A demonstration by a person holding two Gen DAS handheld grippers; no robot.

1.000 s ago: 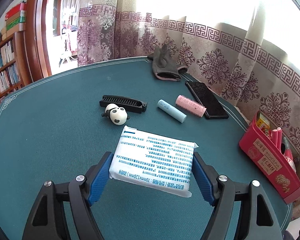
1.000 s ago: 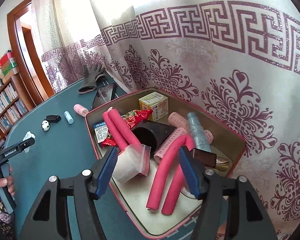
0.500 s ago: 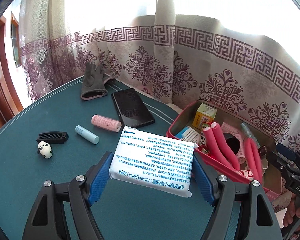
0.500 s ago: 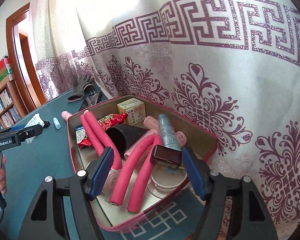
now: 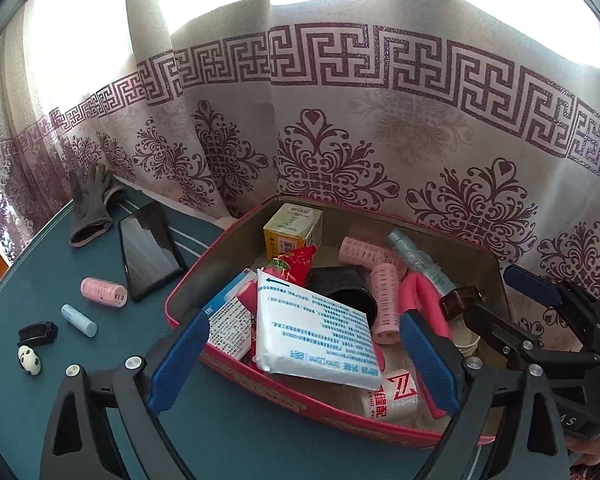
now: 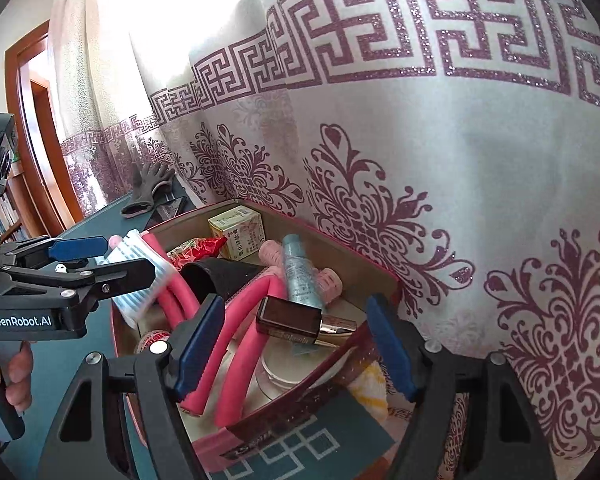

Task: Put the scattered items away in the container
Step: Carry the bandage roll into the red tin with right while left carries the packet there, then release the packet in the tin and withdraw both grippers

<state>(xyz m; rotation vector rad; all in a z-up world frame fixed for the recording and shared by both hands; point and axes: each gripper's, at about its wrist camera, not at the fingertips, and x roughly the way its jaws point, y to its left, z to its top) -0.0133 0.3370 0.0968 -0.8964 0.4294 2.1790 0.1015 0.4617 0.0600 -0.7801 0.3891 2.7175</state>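
Note:
My left gripper (image 5: 304,318) hovers over the red tin (image 5: 188,280) with its jaws opening. The white packet with blue print (image 5: 316,332) lies tilted on the tin's contents between the blue pads, and neither pad touches it. My right gripper (image 6: 294,300) is over the tin's (image 6: 308,384) near corner, jaws opening and gripping nothing. A dark brown lipstick case (image 6: 288,316) rests in the tin below it. On the green table lie a pink roller (image 5: 103,292), a blue tube (image 5: 79,320), a black comb (image 5: 38,332) and a panda toy (image 5: 30,360).
A black phone (image 5: 148,252) and a grey glove (image 5: 88,208) lie near the table's far edge by the patterned curtain (image 5: 340,160). The tin holds pink foam rods (image 6: 236,344), rollers, a yellow box (image 5: 294,228) and a black cup. A hand (image 6: 16,376) holds the left gripper's handle.
The left gripper swung right from the open table to above the tin, then spread its jaws; the packet came free and tipped into the tin. The right gripper's jaws widened a little.

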